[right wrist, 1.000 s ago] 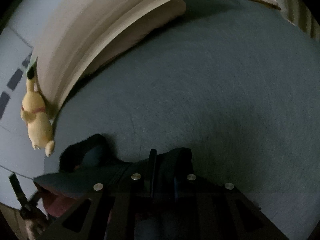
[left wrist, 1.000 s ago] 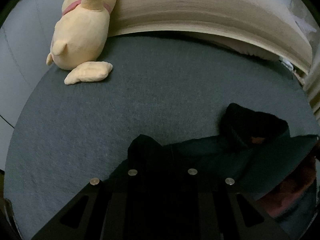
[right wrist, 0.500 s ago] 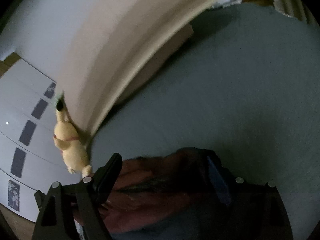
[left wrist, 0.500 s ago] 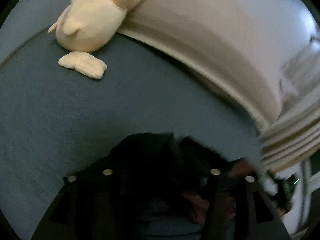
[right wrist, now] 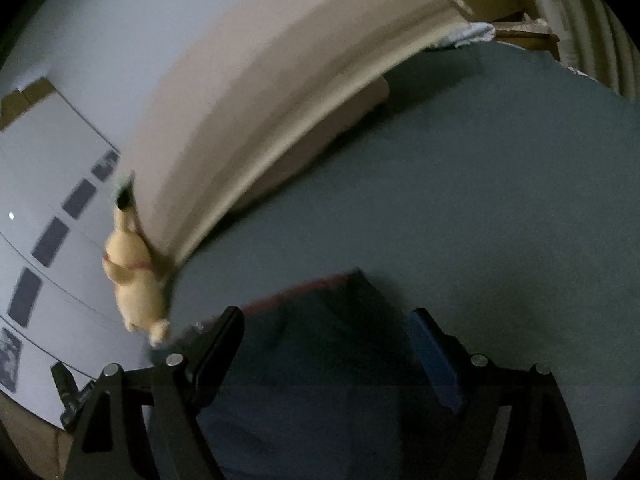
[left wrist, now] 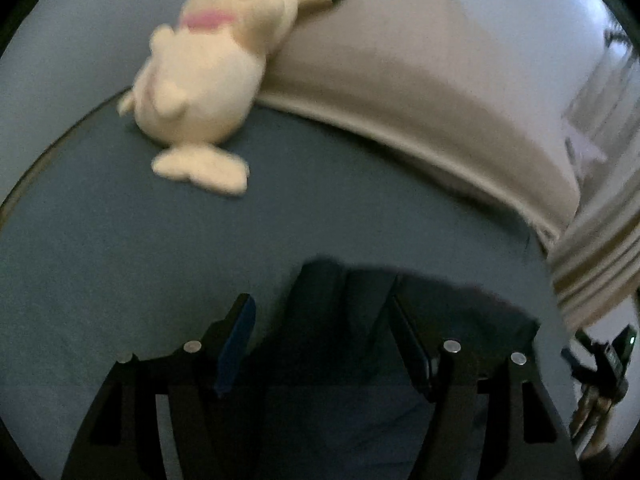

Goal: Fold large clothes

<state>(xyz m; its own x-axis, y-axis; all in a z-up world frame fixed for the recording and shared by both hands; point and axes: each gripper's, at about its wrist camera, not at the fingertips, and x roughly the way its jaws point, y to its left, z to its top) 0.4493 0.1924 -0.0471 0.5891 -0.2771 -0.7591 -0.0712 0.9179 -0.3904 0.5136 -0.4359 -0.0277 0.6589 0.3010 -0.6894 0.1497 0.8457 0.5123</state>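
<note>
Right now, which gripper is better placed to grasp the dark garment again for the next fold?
Slightly the left gripper: a raised fold of the dark garment stands between its open jaws. The right gripper is also open, but only flat cloth lies below it. Both have just been opening.

Dark garment (left wrist: 400,320) on the bed (left wrist: 120,260): its near part runs under the left tool (left wrist: 322,320) and off the lower picture edge; folds, sleeves and collar are lost in shadow. In the right wrist view the same garment (right wrist: 320,328) passes between the fingers of the right tool (right wrist: 326,334) and is likewise cut off below; whether either finger touches cloth cannot be told. Plush toy (left wrist: 200,80) near the bed's far corner: blurred, face indistinct. A small dark device (left wrist: 612,356) at the right picture edge is too dim to identify.
</note>
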